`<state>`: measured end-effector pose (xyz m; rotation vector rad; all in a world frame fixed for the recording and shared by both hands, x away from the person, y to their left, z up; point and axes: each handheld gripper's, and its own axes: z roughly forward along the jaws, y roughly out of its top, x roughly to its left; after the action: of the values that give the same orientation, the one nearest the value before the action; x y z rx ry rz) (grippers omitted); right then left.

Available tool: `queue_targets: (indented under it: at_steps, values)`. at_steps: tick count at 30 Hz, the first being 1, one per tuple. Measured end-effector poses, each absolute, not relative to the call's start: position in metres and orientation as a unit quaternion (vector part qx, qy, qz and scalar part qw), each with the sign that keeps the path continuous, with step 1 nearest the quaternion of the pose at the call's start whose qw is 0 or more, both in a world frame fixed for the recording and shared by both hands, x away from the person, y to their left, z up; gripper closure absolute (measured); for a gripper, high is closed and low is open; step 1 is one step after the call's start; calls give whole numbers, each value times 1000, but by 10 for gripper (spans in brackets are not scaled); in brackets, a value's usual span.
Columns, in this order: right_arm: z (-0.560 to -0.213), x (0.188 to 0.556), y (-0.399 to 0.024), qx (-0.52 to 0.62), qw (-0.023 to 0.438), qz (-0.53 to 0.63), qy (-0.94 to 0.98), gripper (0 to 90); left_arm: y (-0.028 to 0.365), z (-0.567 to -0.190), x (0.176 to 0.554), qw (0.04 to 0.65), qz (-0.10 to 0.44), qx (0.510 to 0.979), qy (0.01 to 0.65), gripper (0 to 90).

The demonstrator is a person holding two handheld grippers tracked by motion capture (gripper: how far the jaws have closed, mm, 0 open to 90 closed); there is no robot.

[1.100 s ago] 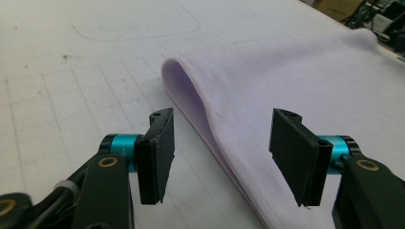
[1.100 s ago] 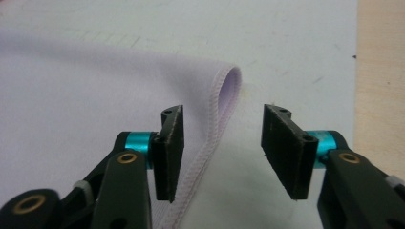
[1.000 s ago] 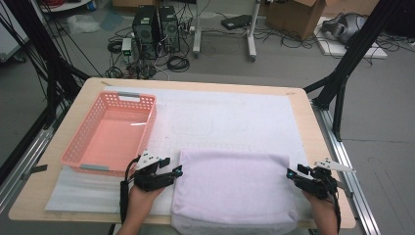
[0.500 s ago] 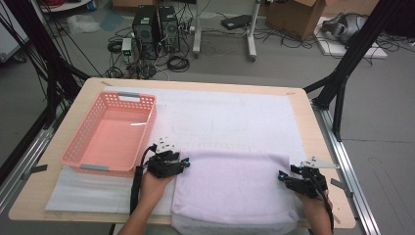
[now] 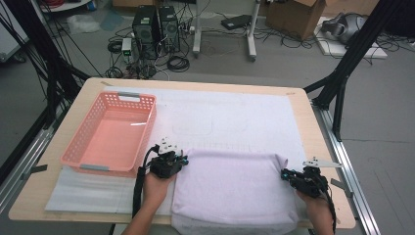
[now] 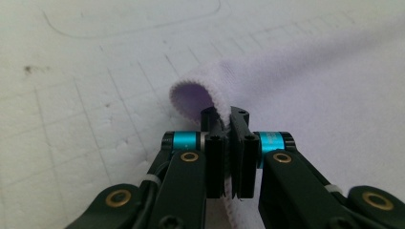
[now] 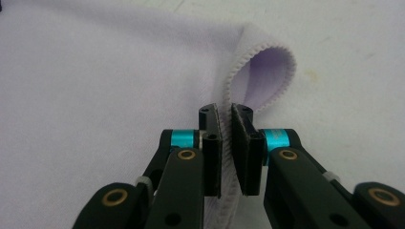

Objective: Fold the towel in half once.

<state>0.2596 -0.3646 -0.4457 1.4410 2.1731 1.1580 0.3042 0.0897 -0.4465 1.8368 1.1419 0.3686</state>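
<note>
The lilac towel (image 5: 235,188) lies flat on the near half of the worktop (image 5: 313,122), its long axis running left to right, its near edge at the worktop's near rim and its far edge toward the middle. Each far corner sits right inside a gripper: the left gripper (image 5: 169,160) has its jaws closed on the far left corner, the cloth curling up into a small loop just beyond the tips, and the right gripper (image 5: 293,177) is clamped the same way on the far right corner; both pairs of jaws have just been closing, with the towel's hem between them. The rest of the cloth lies nearward of the jaws. The pink basket (image 5: 110,134) stands just left of the left gripper.
</note>
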Motion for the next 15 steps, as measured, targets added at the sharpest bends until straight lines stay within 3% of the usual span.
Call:
queue_targets:
  at_steps: [7, 15]
  values:
    - [-432, 265, -365, 477, 189, 427, 745, 840, 94, -424, 322, 482, 161, 728, 460, 858]
    - [-409, 305, -365, 462, 211, 438, 742, 838, 96, -405, 360, 494, 187, 712, 463, 858]
